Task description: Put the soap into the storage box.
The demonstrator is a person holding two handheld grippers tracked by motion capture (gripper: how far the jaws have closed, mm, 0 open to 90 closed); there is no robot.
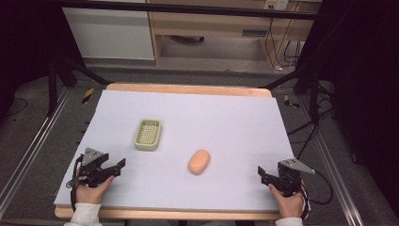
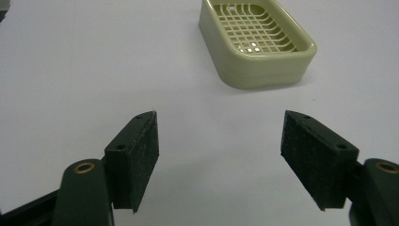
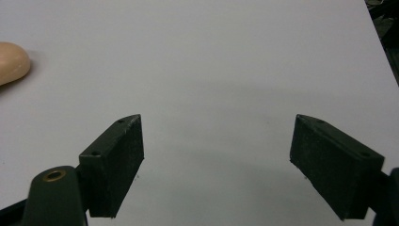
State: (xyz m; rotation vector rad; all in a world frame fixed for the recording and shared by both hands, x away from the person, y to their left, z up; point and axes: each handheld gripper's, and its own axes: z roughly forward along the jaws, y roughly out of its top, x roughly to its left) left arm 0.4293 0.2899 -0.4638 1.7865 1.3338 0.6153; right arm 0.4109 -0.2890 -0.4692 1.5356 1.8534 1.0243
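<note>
The counter (image 1: 235,117) is a wooden board almost wholly covered by a pale lavender-white sheet, with bare wood showing along its far and near edges. It stands on grey carpet between dark frame legs and metal rails, and beyond it are a light wooden desk, a white panel and some hanging cables. Two things lie on the sheet, one of each kind: one pale green soap dish (image 1: 148,134) with a gridded floor, left of centre, and one peach-coloured oval bar of soap (image 1: 199,161) nearer the middle, well apart from the dish and lying on the sheet, not in it. Two grippers rest at the near corners, each held in a hand with a white sleeve. The left gripper (image 1: 113,167) has its jaws spread wide and empty, the dish ahead of them in the left gripper view. The right gripper (image 1: 263,173) likewise has its jaws parted with nothing between them; the soap shows at the left edge of the right gripper view.
</note>
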